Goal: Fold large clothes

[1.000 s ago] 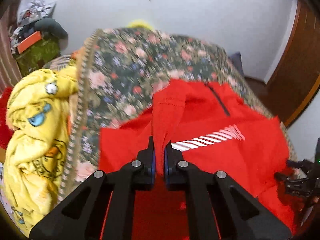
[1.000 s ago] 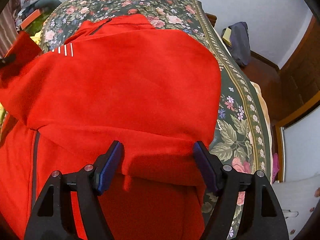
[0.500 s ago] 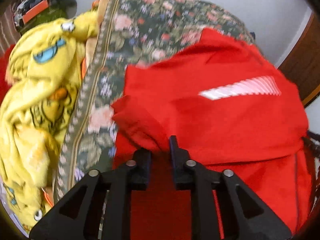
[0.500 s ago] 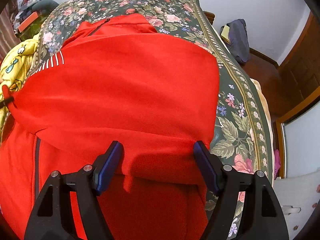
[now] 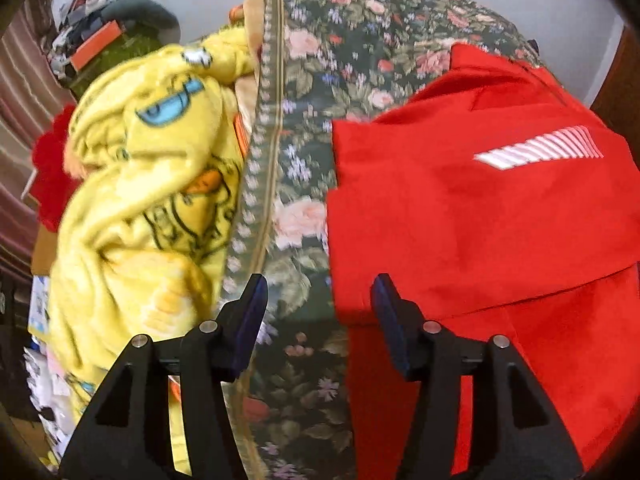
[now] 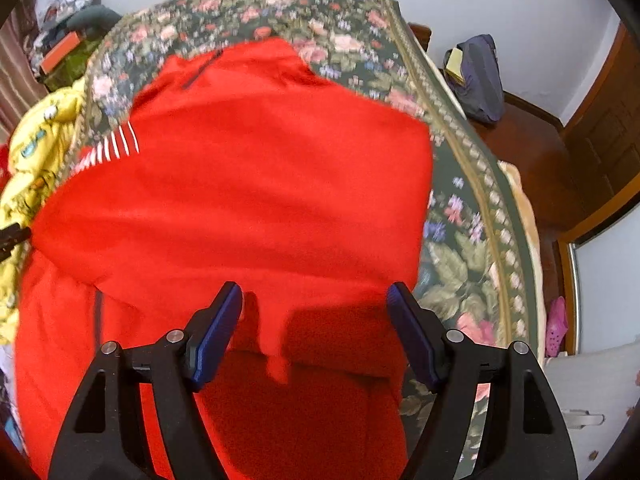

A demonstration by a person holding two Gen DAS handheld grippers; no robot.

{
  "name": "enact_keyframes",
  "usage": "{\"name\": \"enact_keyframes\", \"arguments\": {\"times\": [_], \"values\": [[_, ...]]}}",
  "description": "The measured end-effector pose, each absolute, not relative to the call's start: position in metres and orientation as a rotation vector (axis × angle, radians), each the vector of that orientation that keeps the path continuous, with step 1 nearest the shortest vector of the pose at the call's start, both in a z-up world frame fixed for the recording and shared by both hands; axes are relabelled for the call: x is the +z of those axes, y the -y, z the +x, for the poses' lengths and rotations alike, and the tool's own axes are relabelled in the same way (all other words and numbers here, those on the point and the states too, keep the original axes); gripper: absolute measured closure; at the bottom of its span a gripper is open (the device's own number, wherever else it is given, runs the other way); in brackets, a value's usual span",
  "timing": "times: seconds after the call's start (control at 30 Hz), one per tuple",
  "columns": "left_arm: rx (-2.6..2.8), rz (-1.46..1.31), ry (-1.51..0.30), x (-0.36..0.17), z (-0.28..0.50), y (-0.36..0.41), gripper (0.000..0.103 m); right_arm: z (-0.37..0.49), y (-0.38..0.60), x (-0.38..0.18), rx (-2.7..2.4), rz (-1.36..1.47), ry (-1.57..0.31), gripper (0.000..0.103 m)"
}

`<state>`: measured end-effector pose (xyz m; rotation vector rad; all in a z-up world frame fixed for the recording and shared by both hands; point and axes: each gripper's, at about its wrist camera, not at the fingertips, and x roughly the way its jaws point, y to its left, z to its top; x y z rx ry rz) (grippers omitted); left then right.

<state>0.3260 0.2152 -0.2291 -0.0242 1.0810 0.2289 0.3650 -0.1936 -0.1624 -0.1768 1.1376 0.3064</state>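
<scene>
L tool (image 5: pixel 318 312) is spread wide w/ nothing between its blue pads; its right finger (image 5: pixel 390 320) sits just at the left edge of the red jacket (image 5: pixel 460 216), its left finger over the floral bedspread (image 5: pixel 304 92). So the jacket lies to the right of and ahead of that tool, folded over itself, w/ a white striped patch (image 5: pixel 540 148) showing on the upper layer and a lower layer running down toward the cam on the right. Left of the bedspread's border trim is a heap of yellow cartoon blanket (image 5: pixel 148 184), hanging off the bed's side. R tool (image 6: pixel 314 320) is also wide open, gripping nothing; both fingers hover over the jacket's near part, approx. at a fold edge, red cloth directly between and below the pads. From there the jacket spreads ahead and to the left across the bed, dark zip (image 6: pixel 202 68) at the collar on the far end. Bedspread is exposed to the right of it. Beyond the bed's far right corner, a dark bag (image 6: pixel 478 76) sits on a wooden surface by the wall.
</scene>
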Motion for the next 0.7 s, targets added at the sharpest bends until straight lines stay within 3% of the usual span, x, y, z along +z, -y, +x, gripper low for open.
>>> {"name": "enact_keyframes", "arguments": {"times": [0.2,0.43,0.7], "values": [[0.151,0.041,-0.987,-0.183,0.355,-0.193,0.049,0.381,0.198,-0.12,0.314,-0.14,-1.034,0.031],[0.028,0.061,-0.877,-0.137,0.411,-0.153,0.041,0.416,0.188,-0.078,0.352,-0.067,-0.922,0.031],[-0.002,-0.001,-0.917,-0.157,0.491,-0.136,0.04,0.471,0.154,-0.098,0.382,-0.04,-0.971,0.031]]}}
